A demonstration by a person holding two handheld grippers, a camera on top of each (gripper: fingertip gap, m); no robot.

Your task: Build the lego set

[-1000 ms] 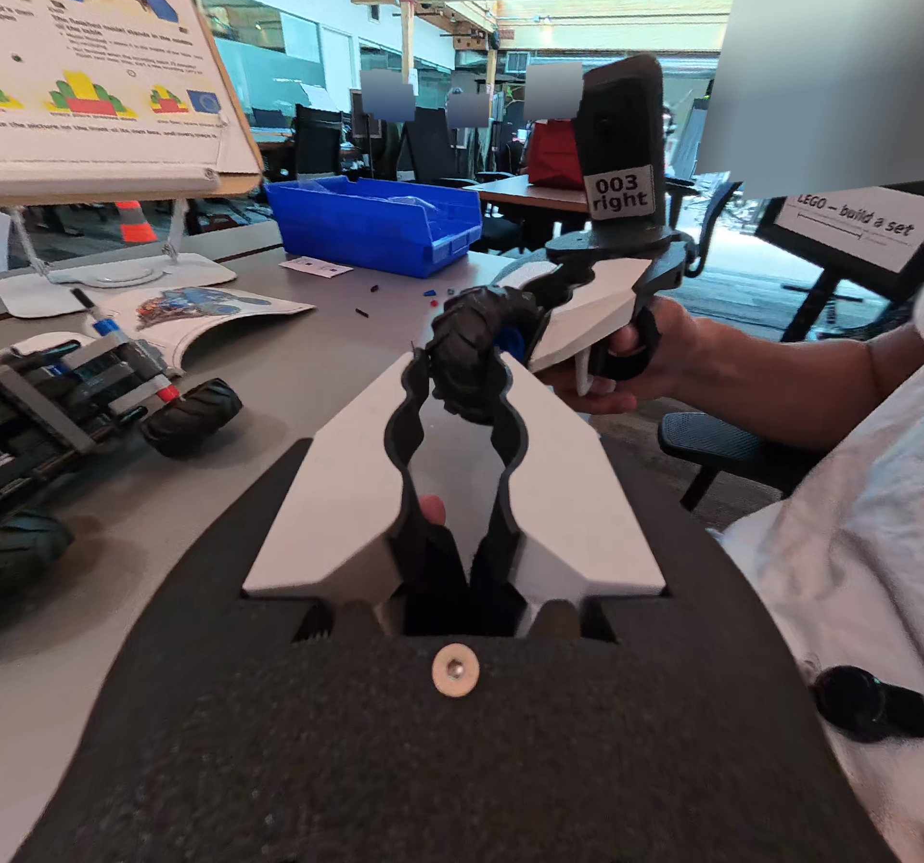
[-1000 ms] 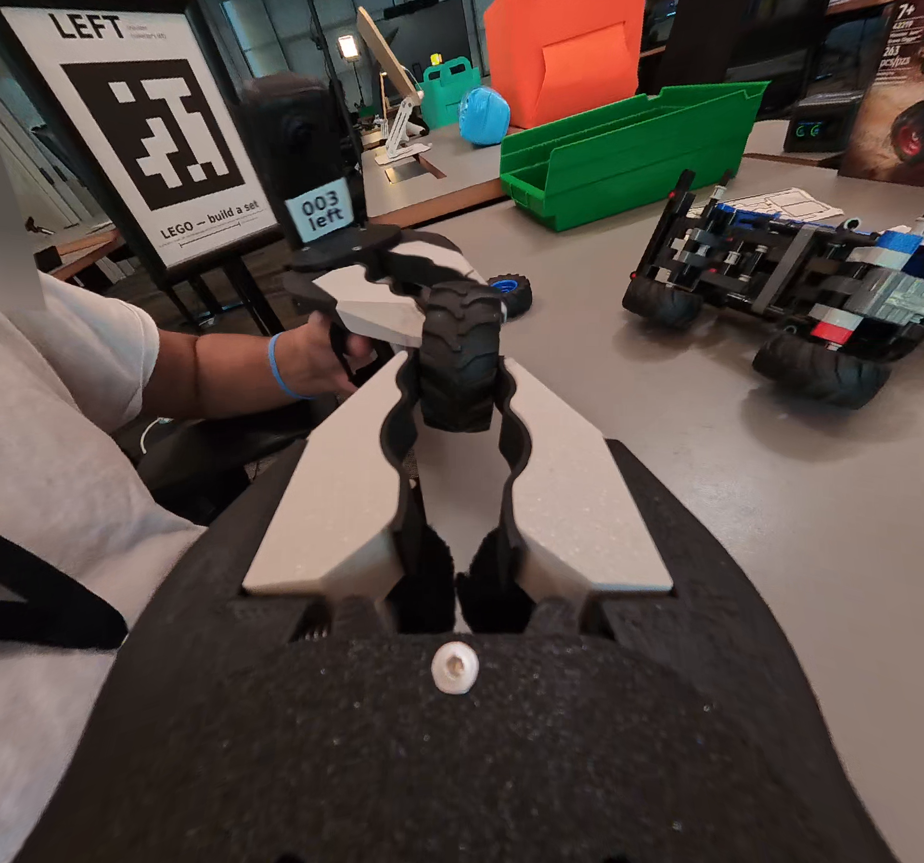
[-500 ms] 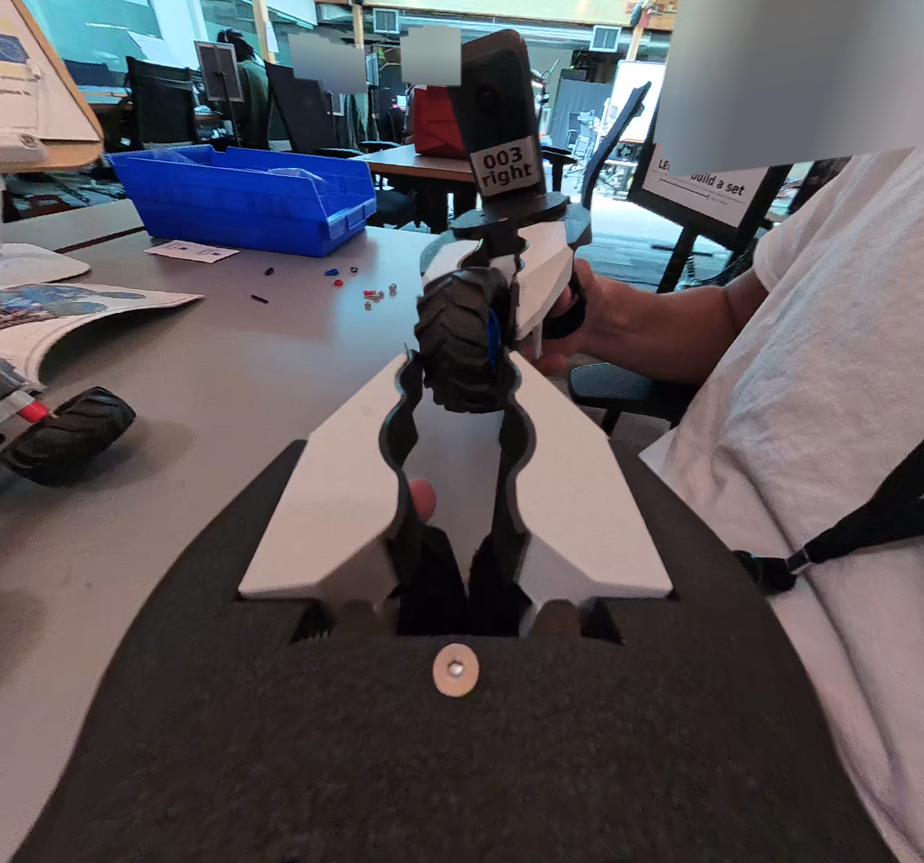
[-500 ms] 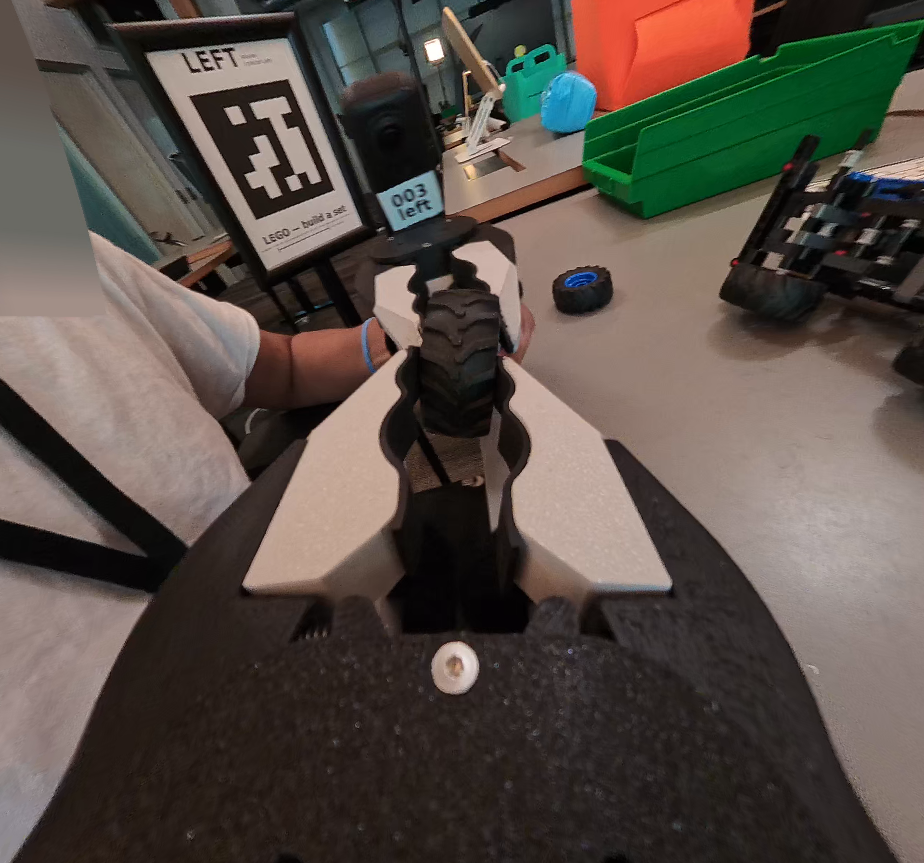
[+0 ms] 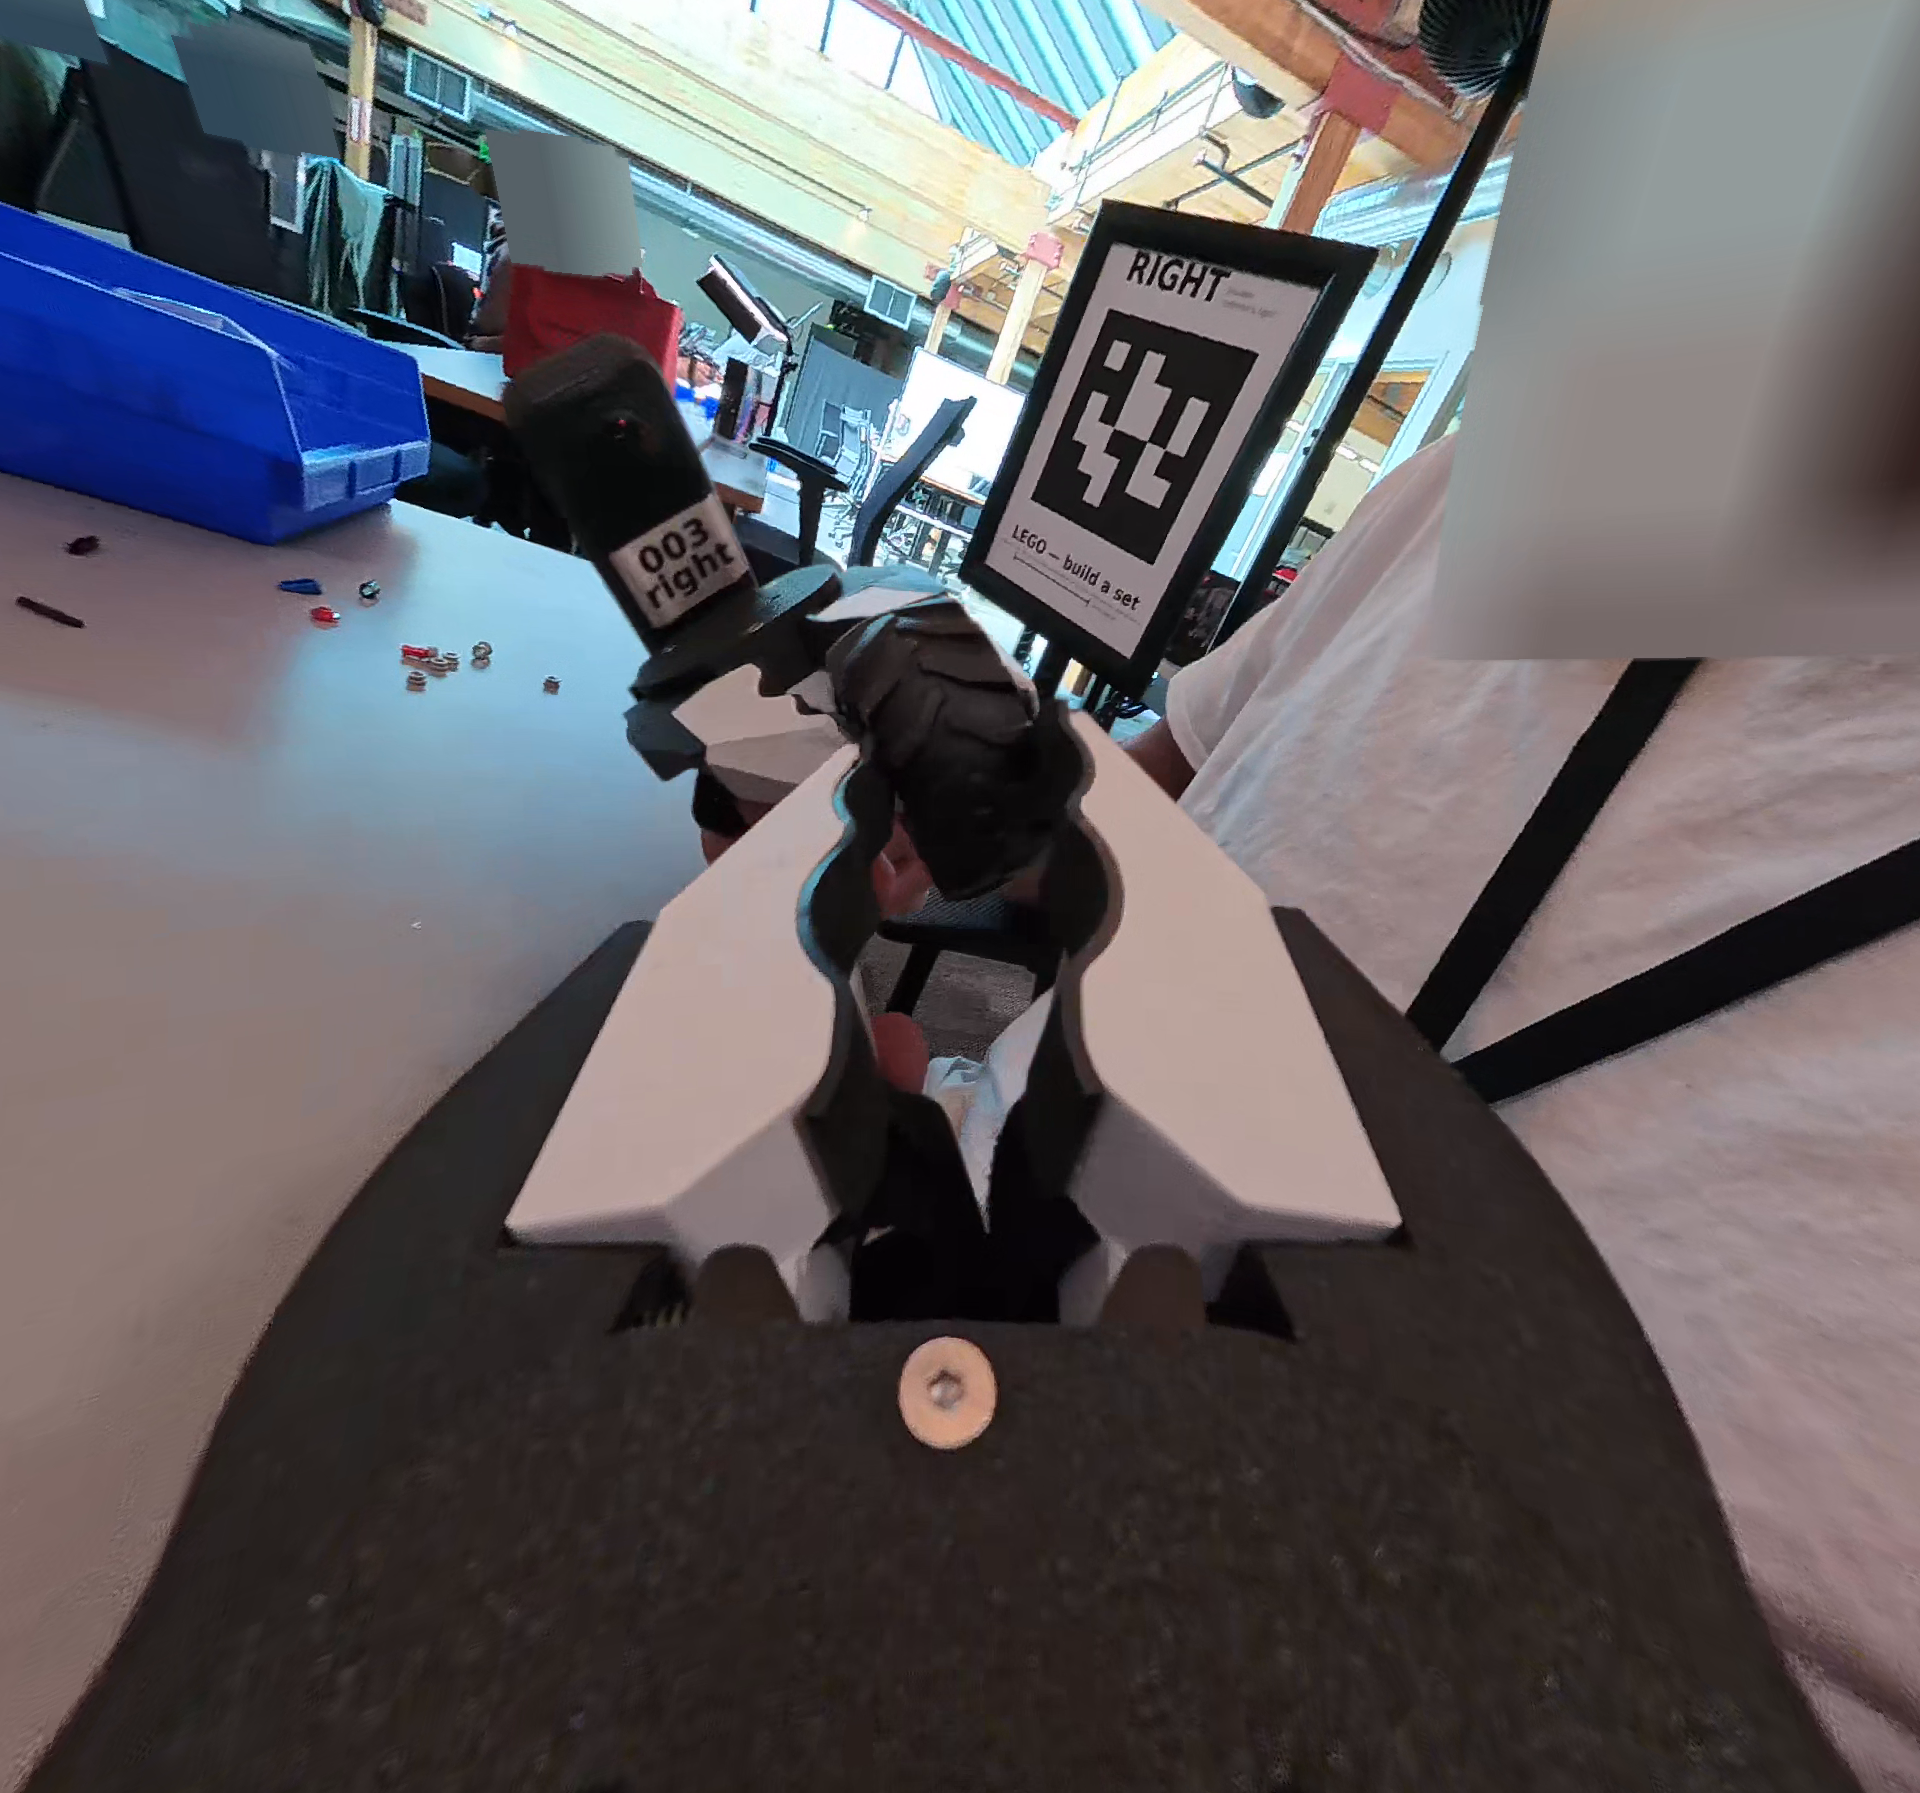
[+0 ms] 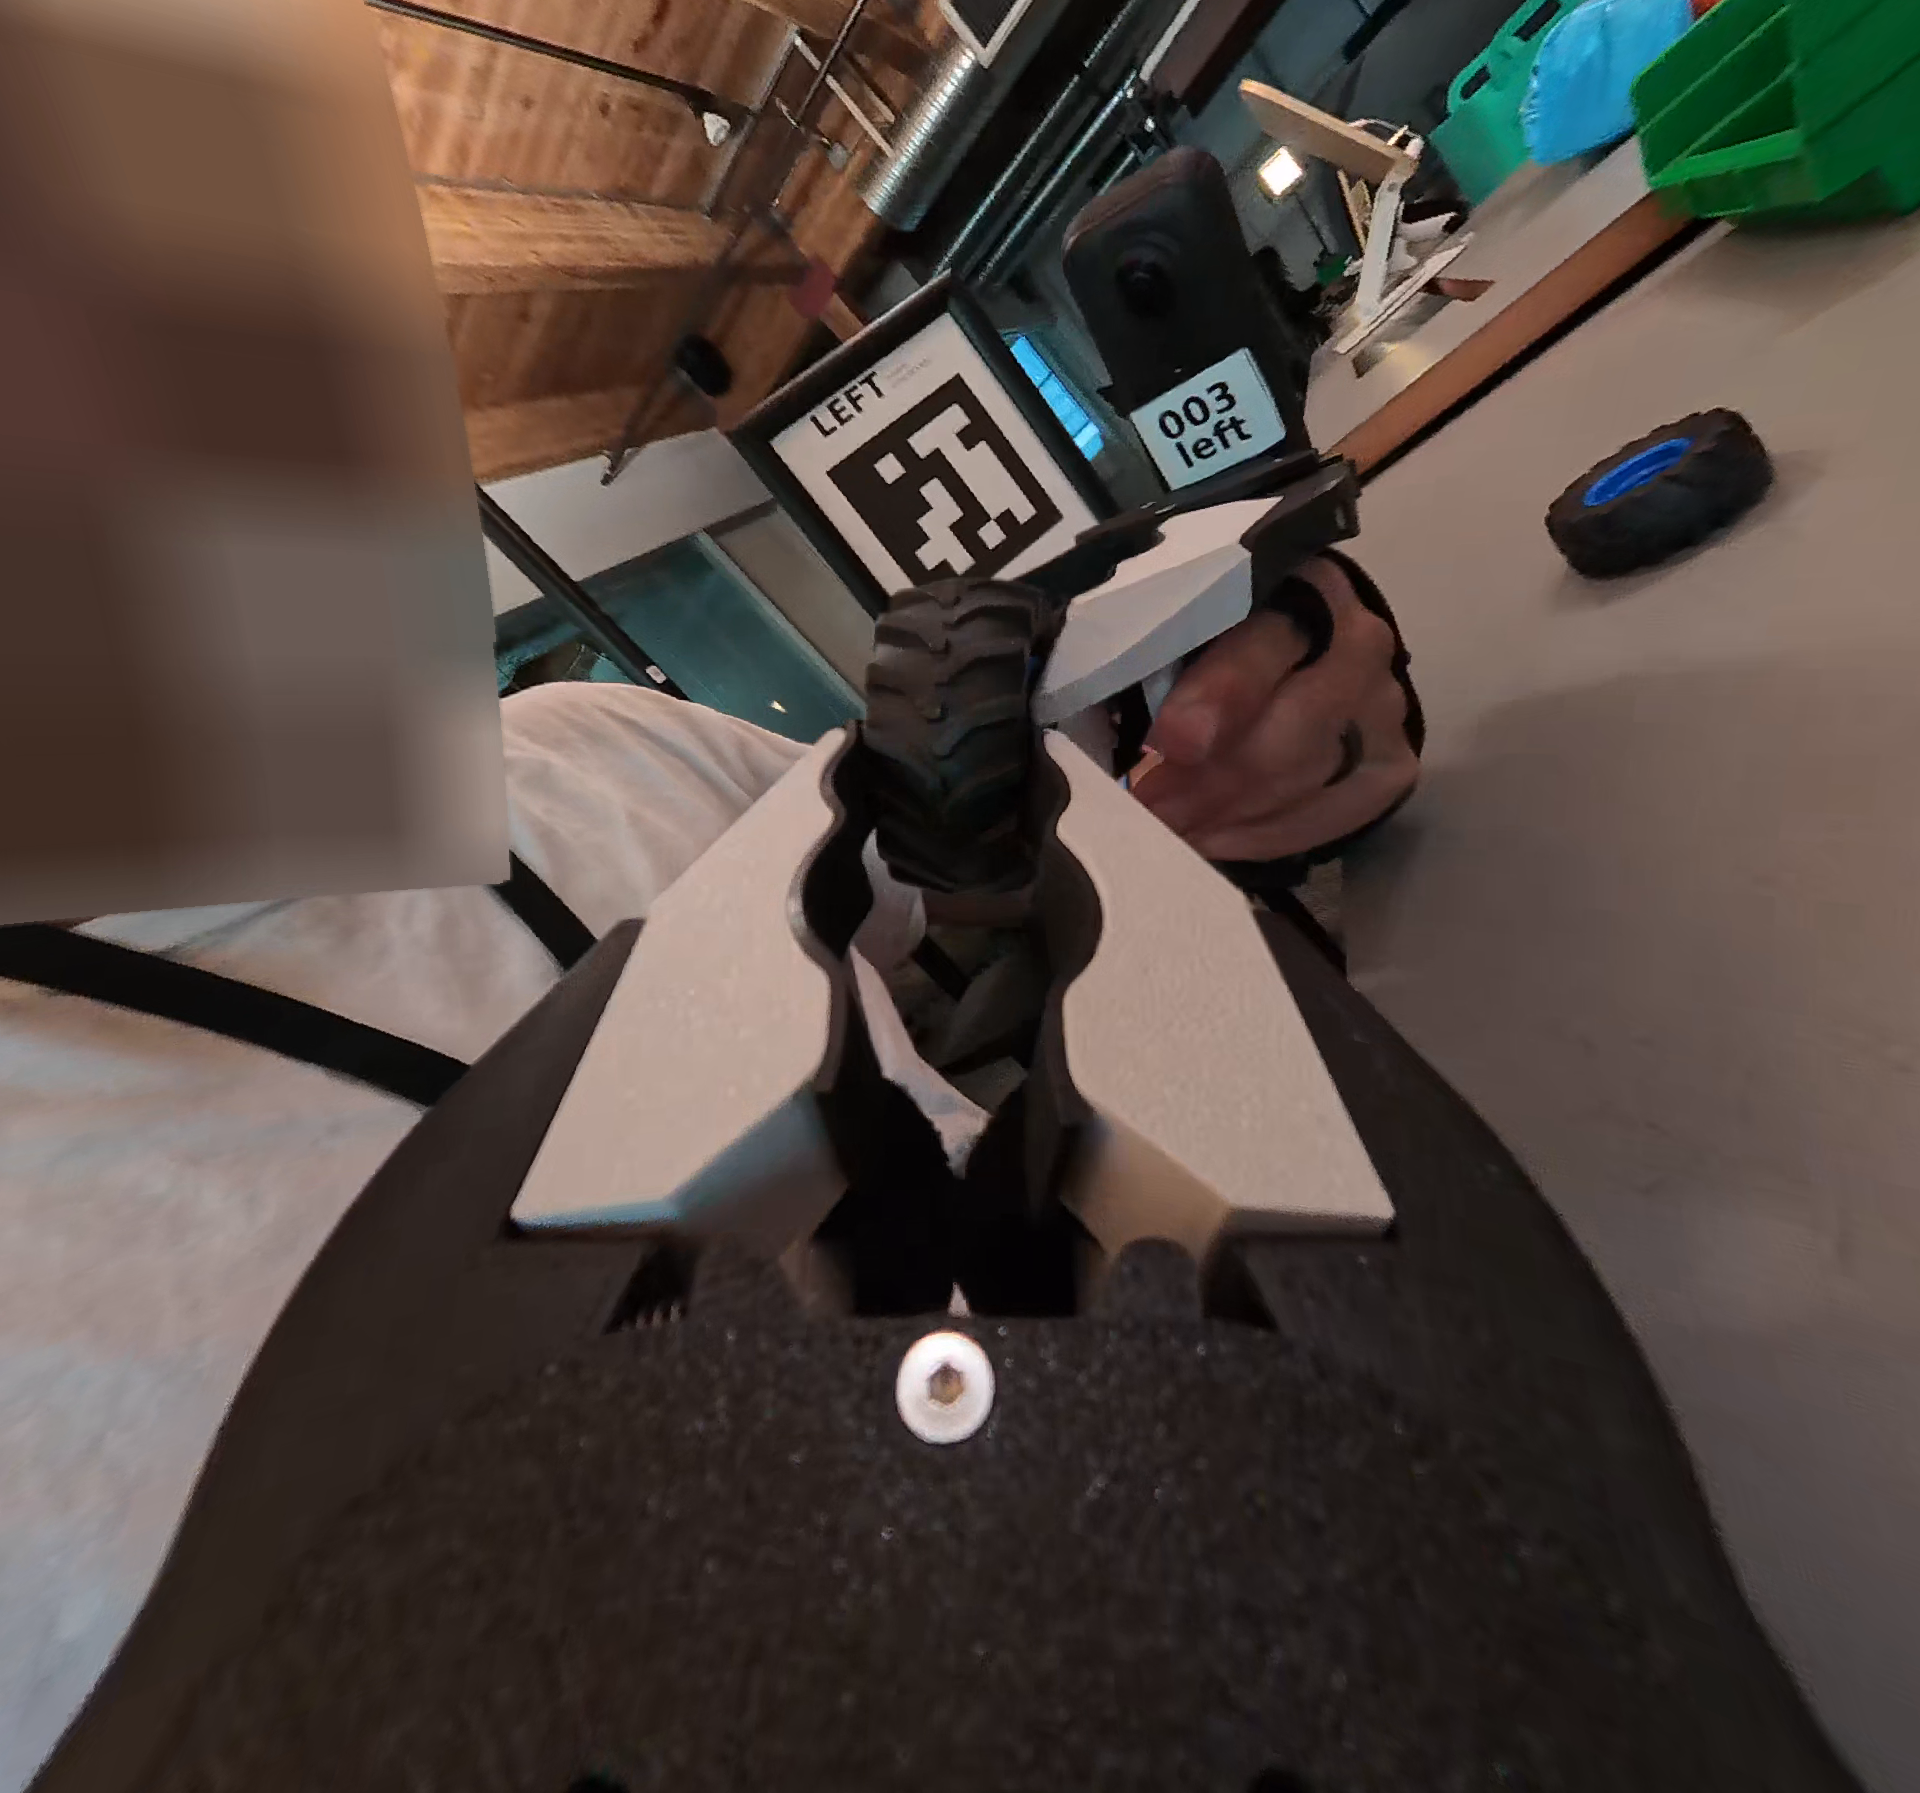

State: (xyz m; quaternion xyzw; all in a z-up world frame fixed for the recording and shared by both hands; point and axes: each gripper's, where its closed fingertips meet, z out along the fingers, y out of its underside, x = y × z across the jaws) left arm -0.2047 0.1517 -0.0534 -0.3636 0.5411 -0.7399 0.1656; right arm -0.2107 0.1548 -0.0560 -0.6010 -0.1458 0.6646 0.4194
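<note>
A black knobby tyre (image 5: 940, 756) is held in the air between both grippers, just off the table's near edge. My left gripper (image 5: 966, 787) is shut on it, with the tyre tilted between its tips. My right gripper (image 6: 951, 777) is shut on the same tyre (image 6: 951, 746), which stands upright in its view. Each gripper faces the other: the right gripper (image 5: 748, 715) shows beyond the tyre in the left wrist view, and the left gripper (image 6: 1153, 590) in the right wrist view. A sliver of blue hub shows at the tyre's side. The car model is out of view.
A spare wheel with a blue hub (image 6: 1657, 507) lies on the grey table (image 6: 1662, 860). A green bin (image 6: 1787, 81) stands far behind it. A blue bin (image 5: 208, 413) and several small loose parts (image 5: 436, 657) are on the table. Framed marker signs (image 5: 1153, 434) and the person's white shirt (image 5: 1558, 912) are close by.
Both grippers swung toward the person and tilted upward, keeping the tyre between them. The tyre turned in the grip. The car model and the instruction sheets left both views.
</note>
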